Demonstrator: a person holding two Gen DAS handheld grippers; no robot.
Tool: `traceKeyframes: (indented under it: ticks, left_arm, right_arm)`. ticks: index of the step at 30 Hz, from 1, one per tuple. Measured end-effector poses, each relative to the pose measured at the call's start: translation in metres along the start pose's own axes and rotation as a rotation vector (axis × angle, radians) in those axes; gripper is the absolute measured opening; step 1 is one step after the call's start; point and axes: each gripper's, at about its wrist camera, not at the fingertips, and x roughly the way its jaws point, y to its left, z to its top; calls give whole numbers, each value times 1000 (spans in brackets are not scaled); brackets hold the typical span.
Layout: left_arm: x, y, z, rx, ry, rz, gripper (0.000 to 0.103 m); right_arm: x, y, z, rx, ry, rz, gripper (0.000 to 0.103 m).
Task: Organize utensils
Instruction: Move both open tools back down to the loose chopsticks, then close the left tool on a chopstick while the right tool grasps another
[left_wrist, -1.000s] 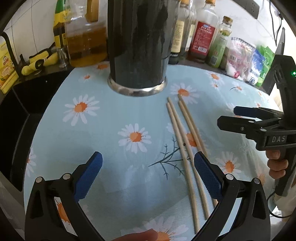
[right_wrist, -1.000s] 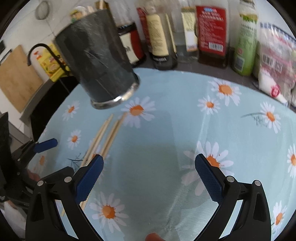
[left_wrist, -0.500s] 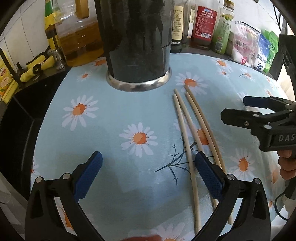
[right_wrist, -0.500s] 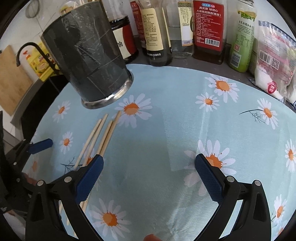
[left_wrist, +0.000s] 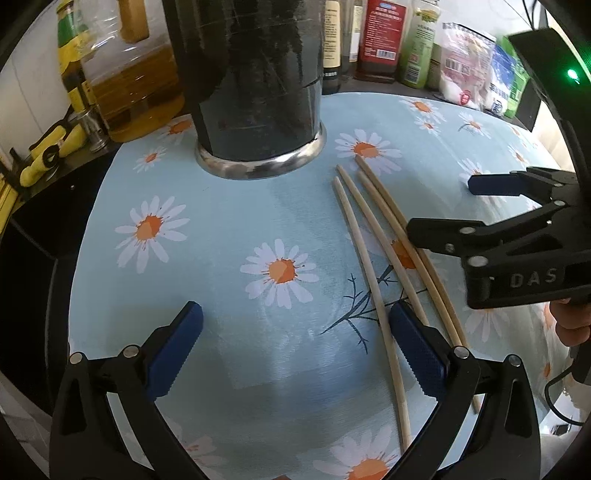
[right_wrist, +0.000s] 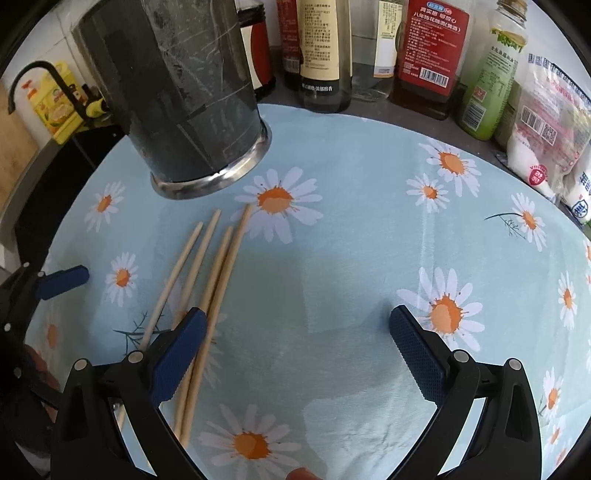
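Note:
Several wooden chopsticks (left_wrist: 373, 236) lie side by side on the daisy tablecloth (left_wrist: 229, 236), tips toward a tall dark utensil holder (left_wrist: 255, 81) with a steel base. In the right wrist view the chopsticks (right_wrist: 218, 273) lie left of centre and the holder (right_wrist: 177, 92) stands behind them. My left gripper (left_wrist: 295, 343) is open and empty, its right finger over the chopsticks' near ends. My right gripper (right_wrist: 295, 347) is open and empty, its left finger over the chopsticks; it also shows in the left wrist view (left_wrist: 480, 206) at the right.
Sauce and oil bottles (right_wrist: 428, 55) and plastic bags (right_wrist: 546, 125) line the back edge of the table. A large oil jug (left_wrist: 129, 70) stands at the back left. A black faucet (right_wrist: 44, 85) and a dark sink area lie to the left.
Both grippers have moved forward toward the holder and chopsticks. The right gripper has come in over the chopsticks. Both stay open.

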Motion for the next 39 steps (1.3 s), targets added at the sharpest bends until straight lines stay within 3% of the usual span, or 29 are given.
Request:
traceKeyframes:
  ticks: [4, 10, 19, 21, 22, 24, 26, 27, 29, 31, 39]
  left_arm:
    - [0, 1, 1, 28, -4, -16, 99]
    - [1, 0, 4, 38, 12, -21, 99]
    - [2, 0, 7, -43, 12, 16, 97]
    - [1, 1, 7, -51, 12, 22, 91]
    - [-1, 1, 7, -55, 7, 24, 87]
    - [-5, 1, 5, -67, -9, 28, 66]
    - [-9, 1, 2, -79, -19, 30, 50]
    - [-10, -1, 2, -77, -20, 29, 40]
    - [-13, -6, 0, -69, -15, 21, 24]
    - [-14, -9, -2, -72, -1, 5, 6]
    - [-24, 0, -19, -213, 32, -5, 5]
  right_arm:
    - [2, 7, 3, 17, 47, -59, 95]
    - [3, 4, 4, 81, 87, -70, 96]
    - [0, 3, 4, 93, 95, -76, 95]
    - [-2, 2, 2, 84, 90, -76, 94]
    - [-4, 1, 0, 75, 79, -76, 90]
    - [-12, -1, -6, 63, 63, -71, 74]
    - [-20, -2, -8, 42, 53, -61, 39]
    - [-23, -4, -9, 30, 53, -51, 32]
    - [-26, -7, -10, 17, 53, -40, 7]
    - [-28, -12, -11, 9, 54, -30, 5]
    - [-34, -33, -18, -5, 63, 72, 5]
